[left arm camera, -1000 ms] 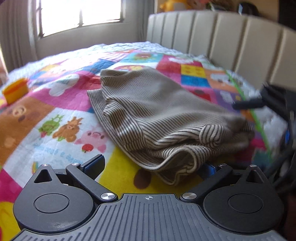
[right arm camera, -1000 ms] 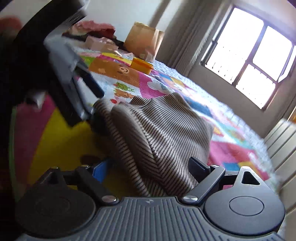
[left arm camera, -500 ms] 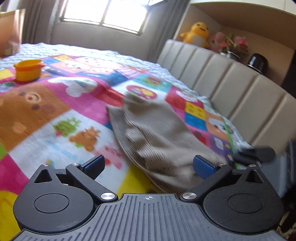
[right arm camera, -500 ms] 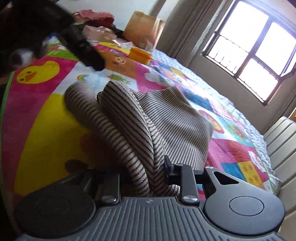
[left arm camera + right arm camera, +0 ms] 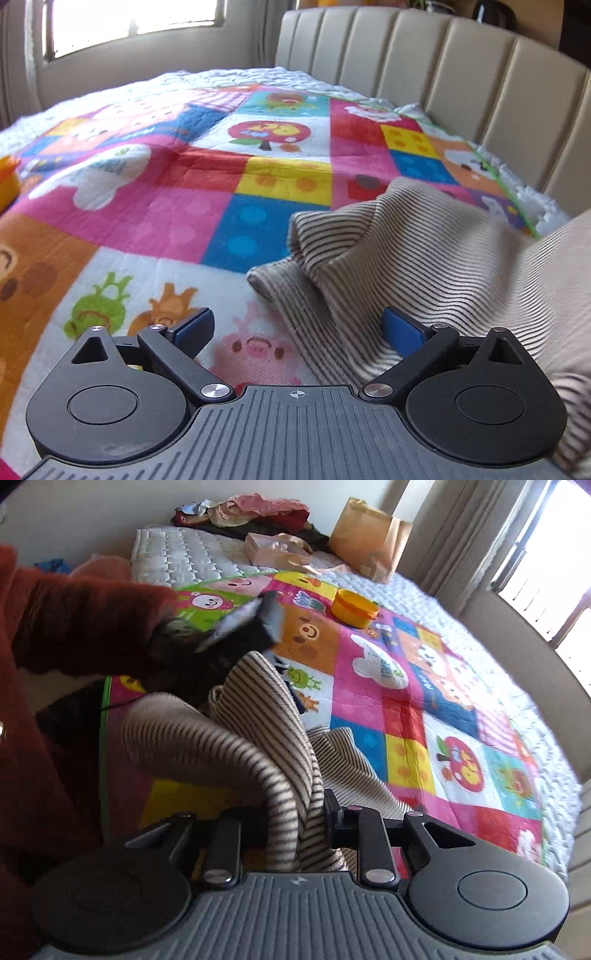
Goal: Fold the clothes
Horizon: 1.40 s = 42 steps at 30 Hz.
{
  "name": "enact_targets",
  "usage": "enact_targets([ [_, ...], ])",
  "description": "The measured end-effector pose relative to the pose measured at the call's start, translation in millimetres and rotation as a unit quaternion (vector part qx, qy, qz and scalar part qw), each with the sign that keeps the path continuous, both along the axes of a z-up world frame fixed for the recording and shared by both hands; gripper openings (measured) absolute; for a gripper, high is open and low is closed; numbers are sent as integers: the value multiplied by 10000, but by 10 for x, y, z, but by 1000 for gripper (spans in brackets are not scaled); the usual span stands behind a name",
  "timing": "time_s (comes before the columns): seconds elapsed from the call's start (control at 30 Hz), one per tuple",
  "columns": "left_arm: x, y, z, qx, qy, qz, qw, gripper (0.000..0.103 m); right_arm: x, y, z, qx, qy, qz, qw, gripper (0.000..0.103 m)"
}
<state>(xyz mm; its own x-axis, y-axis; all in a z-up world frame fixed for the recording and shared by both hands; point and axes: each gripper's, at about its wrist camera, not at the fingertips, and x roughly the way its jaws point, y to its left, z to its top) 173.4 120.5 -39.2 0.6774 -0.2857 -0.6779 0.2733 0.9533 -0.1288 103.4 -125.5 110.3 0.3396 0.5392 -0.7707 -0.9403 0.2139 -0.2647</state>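
Two views cover one striped garment (image 5: pixel 424 266) lying on a patchwork quilt (image 5: pixel 177 221) spread over a bed.

Left wrist view: the left gripper (image 5: pixel 297 330) stands with its jaws wide apart, holding nothing. Its blue pads (image 5: pixel 400 328) flank the garment's lower fold; the right-hand pad sits against the cloth, the other over bare quilt. The garment lies toward the quilt's edge nearest the padded headboard (image 5: pixel 461 62). A window (image 5: pixel 129 22) shows beyond the far edge.

Right wrist view: the right gripper (image 5: pixel 293 825) is closed on a bunched roll of the garment (image 5: pixel 258 738), which rises from between the fingers and appears lifted clear of the quilt there, though blur makes this uncertain. Only this view shows a red sleeve (image 5: pixel 85 627) reaching in, the blurred left gripper beyond it, an orange tub (image 5: pixel 354 607) near the quilt's far edge, and a paper bag (image 5: pixel 369 542) and heaped clothes (image 5: pixel 255 513) past it.
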Motion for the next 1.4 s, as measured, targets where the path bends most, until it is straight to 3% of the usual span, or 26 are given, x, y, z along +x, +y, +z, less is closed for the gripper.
enact_targets([
  [0.13, -206, 339, 50, -459, -41, 409, 9981, 100, 779, 314, -403, -181, 557, 9, 9983, 24],
  [0.23, -386, 538, 165, -781, -167, 601, 9950, 100, 1076, 409, -682, -175, 684, -159, 9974, 24],
  [0.37, -475, 321, 414, -1029, -545, 29, 9932, 100, 1312, 419, -907, -52, 857, -324, 9958, 28],
  [0.53, -538, -56, 710, -1271, -1008, -848, 9831, 100, 1250, 223, -871, 235, 581, -501, 9968, 50],
  [0.6, -462, -276, 712, -1121, -1013, -1133, 9820, 100, 1246, 145, -819, 386, 441, -661, 9961, 61],
  [0.77, -155, -500, 541, -525, -677, -1001, 9913, 100, 1258, -69, -707, 745, 54, -1154, 9905, 83],
  [0.87, -30, -361, 482, -510, -531, -577, 9956, 100, 1316, -248, -681, 916, -265, -1672, 9813, 85],
  [0.93, 31, -262, 450, -501, -469, -365, 9970, 100, 1409, -357, -735, 1094, -178, -2060, 9723, 86],
  [1.07, 199, -155, 262, -131, -200, 6, 9997, 101, 1599, -390, -1082, 1025, -94, -2794, 9546, 87],
  [1.17, 301, -48, 130, -368, 70, 180, 9991, 103, 1641, -433, -1376, 1204, 47, -3228, 9388, 96],
  [1.33, 249, -3, 208, -313, -32, 313, 9990, 103, 1667, -696, -1332, 1935, 714, -3618, 9092, 98],
  [1.4, 152, -30, 369, -198, -278, 379, 9987, 103, 1632, -769, -1233, 2168, 726, -3644, 9027, 102],
])
